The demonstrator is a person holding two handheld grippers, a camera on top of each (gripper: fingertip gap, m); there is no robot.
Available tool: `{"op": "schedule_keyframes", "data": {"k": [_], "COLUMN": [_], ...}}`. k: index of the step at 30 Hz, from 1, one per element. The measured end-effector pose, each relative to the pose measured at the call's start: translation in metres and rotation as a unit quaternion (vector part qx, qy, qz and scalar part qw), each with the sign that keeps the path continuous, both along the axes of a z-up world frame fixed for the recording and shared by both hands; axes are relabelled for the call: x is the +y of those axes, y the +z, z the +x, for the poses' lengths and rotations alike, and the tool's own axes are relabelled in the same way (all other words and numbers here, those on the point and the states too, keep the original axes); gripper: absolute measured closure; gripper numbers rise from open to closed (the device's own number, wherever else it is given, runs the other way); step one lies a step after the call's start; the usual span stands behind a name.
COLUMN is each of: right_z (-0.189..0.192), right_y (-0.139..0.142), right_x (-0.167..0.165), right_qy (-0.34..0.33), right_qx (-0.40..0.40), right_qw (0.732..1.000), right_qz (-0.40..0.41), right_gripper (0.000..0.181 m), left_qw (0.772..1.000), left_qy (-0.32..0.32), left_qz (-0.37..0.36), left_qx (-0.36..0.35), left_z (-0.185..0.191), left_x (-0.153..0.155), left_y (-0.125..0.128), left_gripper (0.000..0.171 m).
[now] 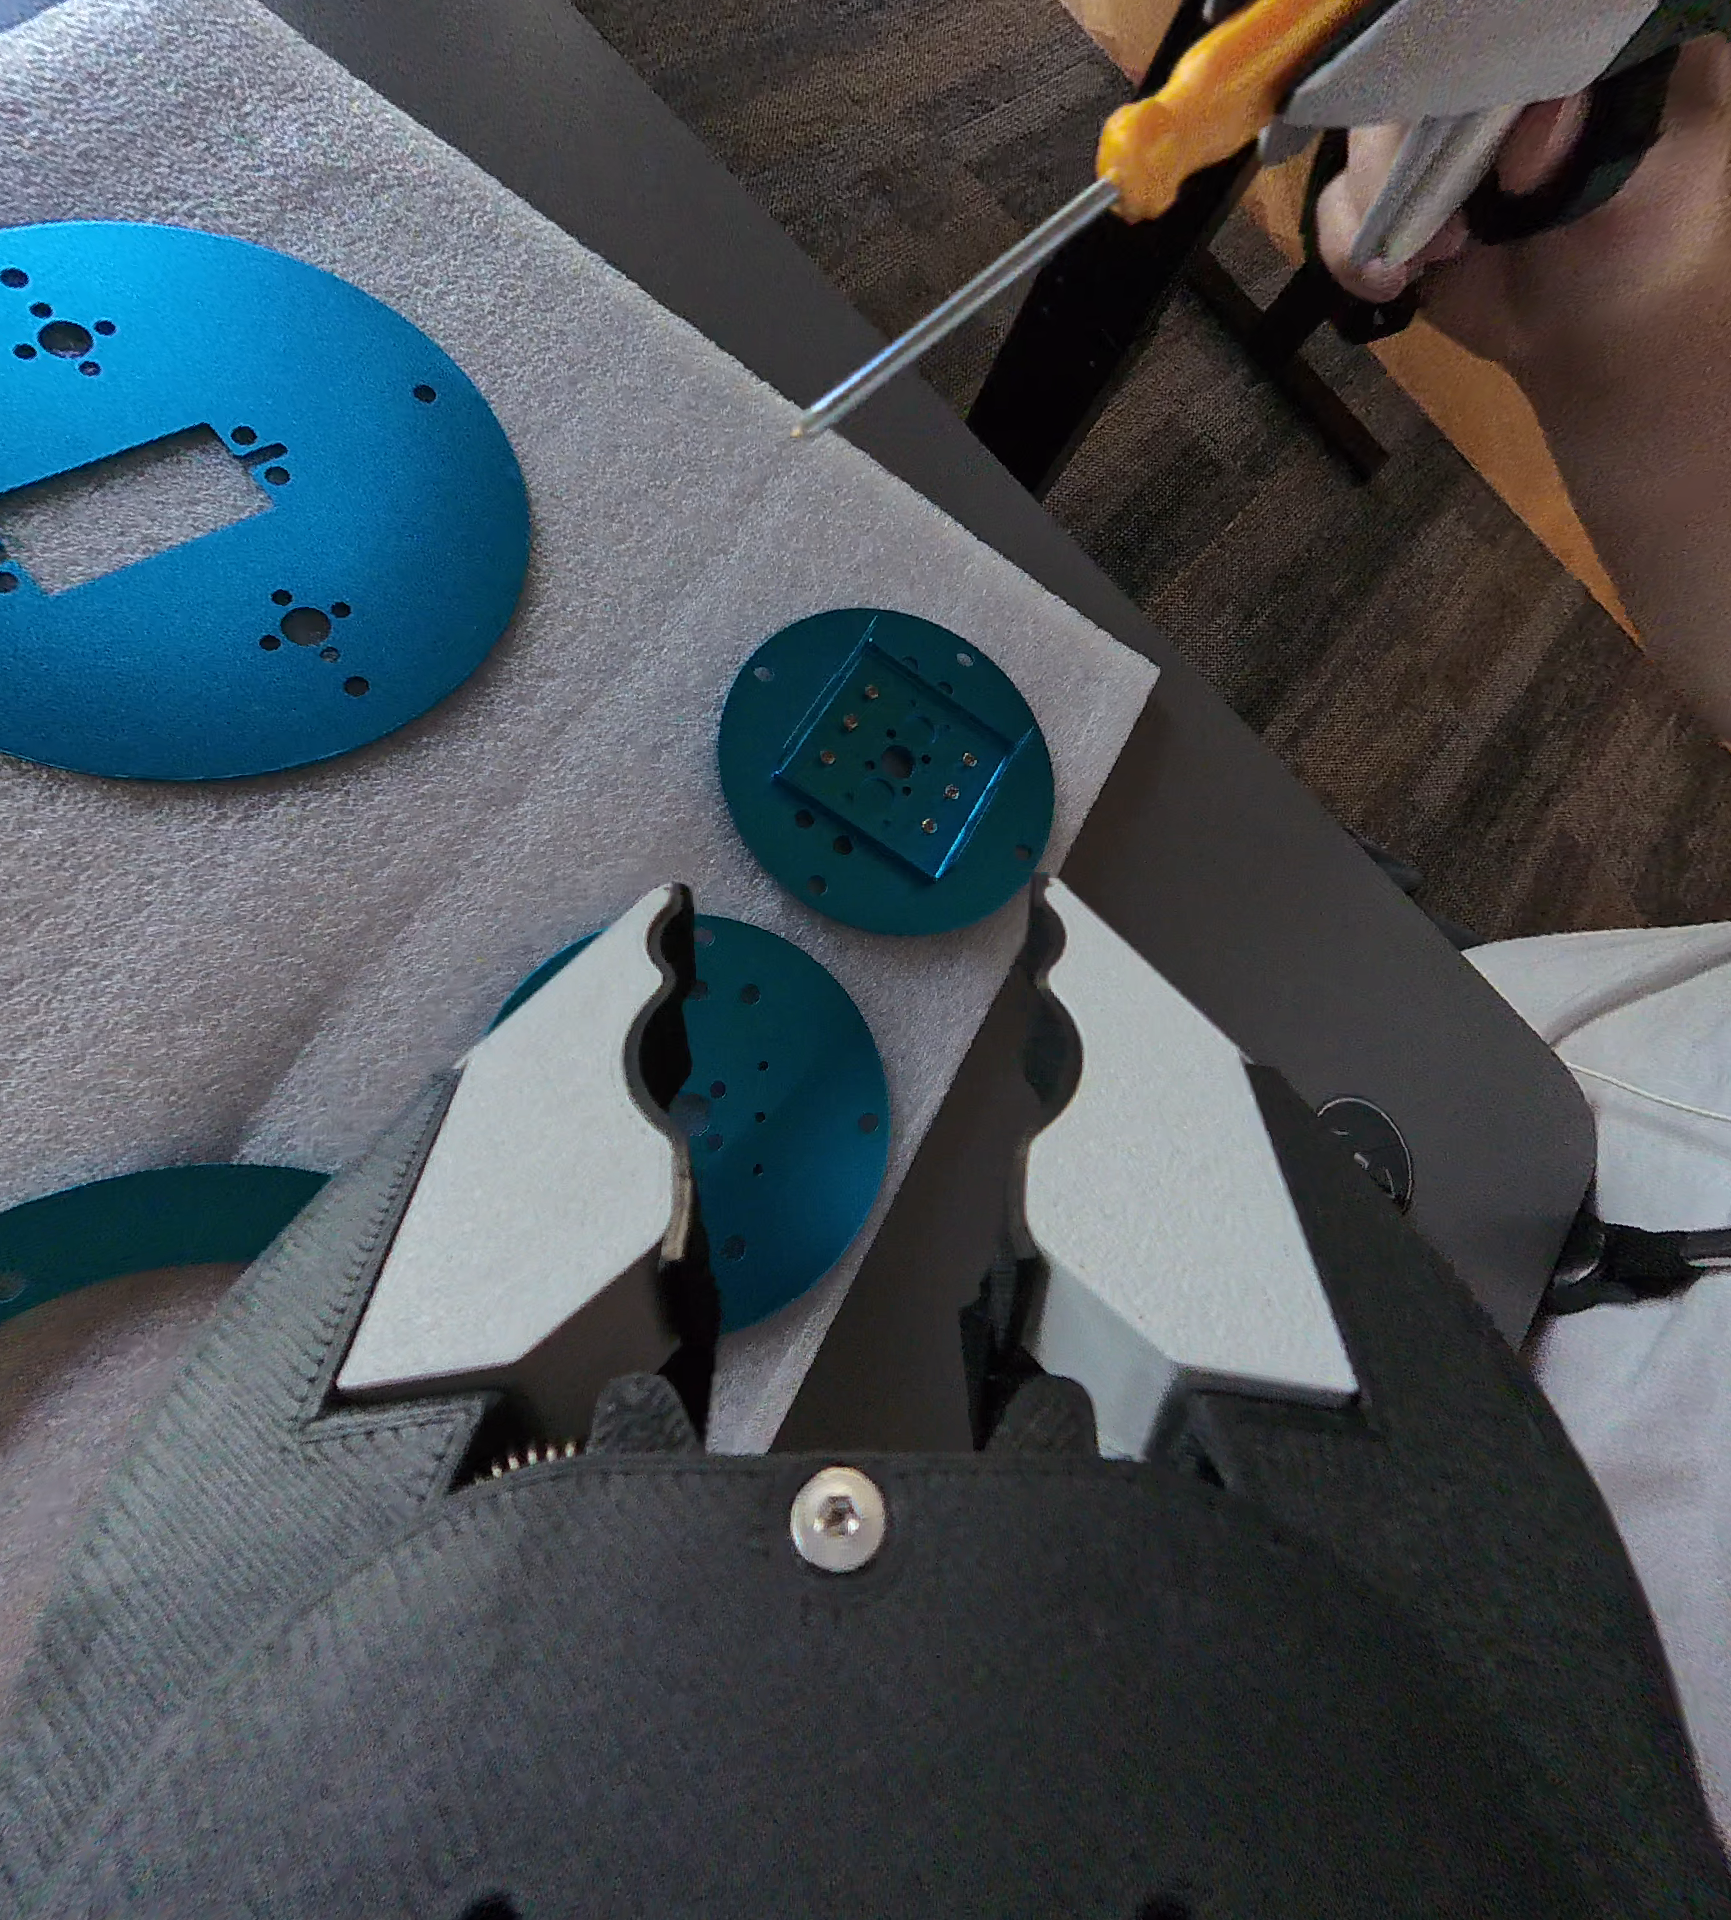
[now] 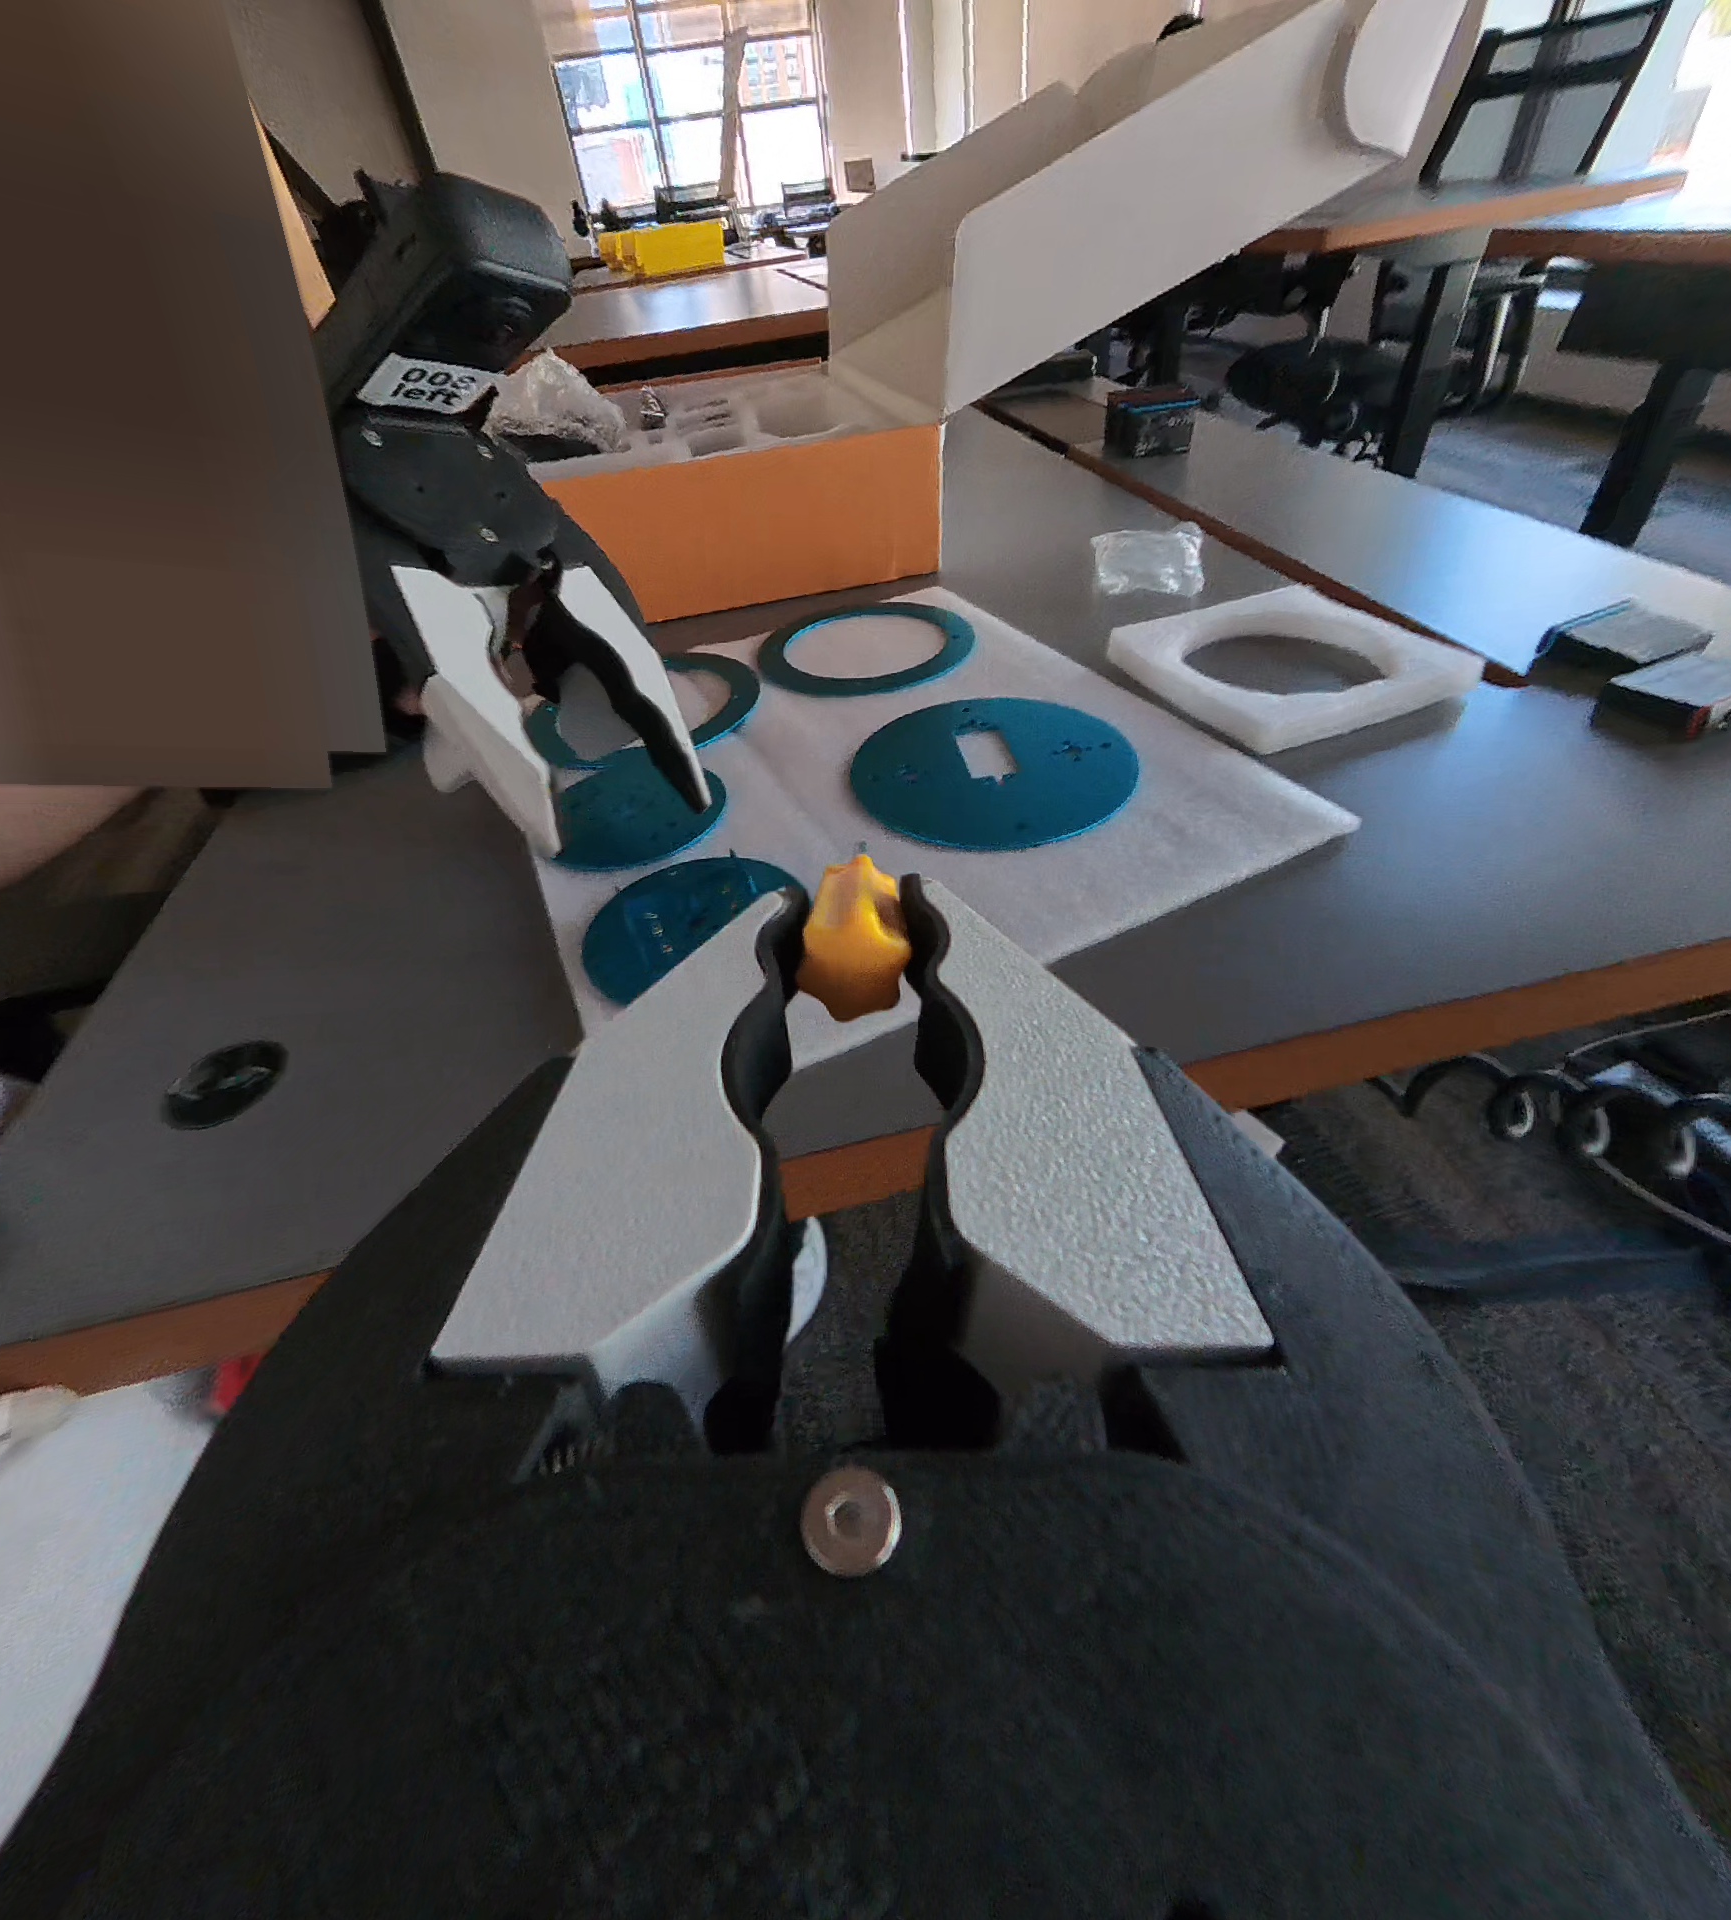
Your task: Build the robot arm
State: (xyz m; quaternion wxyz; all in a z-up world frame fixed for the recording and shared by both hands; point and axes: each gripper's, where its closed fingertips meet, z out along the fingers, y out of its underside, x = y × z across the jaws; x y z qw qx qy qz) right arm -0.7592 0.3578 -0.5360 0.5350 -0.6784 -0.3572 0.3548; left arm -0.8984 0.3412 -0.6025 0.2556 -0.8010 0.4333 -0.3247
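Note:
My left gripper [image 1: 861, 891] is open and empty over a white foam sheet [image 1: 580, 364]. Its left finger covers part of a small blue disc with holes [image 1: 788, 1122]; I cannot tell if it touches. A small blue disc with a square bracket [image 1: 887, 769] lies just beyond the fingertips. My right gripper [image 2: 853, 904] is shut on the yellow handle of a screwdriver [image 2: 853, 956]. The screwdriver [image 1: 944, 322] points its tip at the foam's edge, above the table. The left gripper [image 2: 624, 821] also shows in the right wrist view over the holed disc [image 2: 632, 836].
A large blue disc [image 2: 994, 774] and two blue rings [image 2: 866, 644] lie on the foam. An open orange box [image 2: 767, 520], a white foam frame [image 2: 1292, 675], a plastic bag [image 2: 1147, 561] and small dark boxes [image 2: 1702, 691] stand on the grey table [image 2: 1463, 883]. A person sits close by. The tips of one gripper are about 15 cm away from the tips of the other.

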Motion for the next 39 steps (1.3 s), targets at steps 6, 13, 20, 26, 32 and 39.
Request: {"op": "schedule_keyframes", "data": {"k": [6,13,20,26,32,39], "right_z": [-0.041,-0.043,-0.037,-0.044,-0.060,-0.060], "right_y": [-0.015,-0.021,-0.025,-0.018,-0.006,-0.037], "right_x": [0.014,0.020,0.019,0.033,0.039,0.046], "right_qy": [0.032,0.054,0.076,0.102,0.136,0.138], "right_qx": [0.007,0.022,0.024,0.050,0.076,0.029], "right_qw": [0.999,0.998,0.997,0.993,0.986,0.973], "right_qz": [0.011,-0.024,-0.003,-0.041,-0.062,-0.181], "right_gripper": [0.164,0.164,0.164,0.164,0.165,0.165], "left_qw": [0.996,0.984,0.982,0.982,0.985,0.992], "left_qy": [-0.031,-0.032,-0.052,-0.071,-0.071,-0.046], "left_qz": [0.061,0.135,0.136,0.121,0.098,0.069], "left_qx": [0.055,0.111,0.125,0.125,0.121,0.096], "left_z": [0.015,0.023,0.028,0.029,0.030,0.030], "left_x": [-0.003,0.001,0.000,-0.003,-0.006,-0.003], "left_y": [-0.017,-0.023,-0.026,-0.023,-0.022,-0.019], "left_gripper": [0.082,0.081,0.085,0.095,0.091,0.093]}}
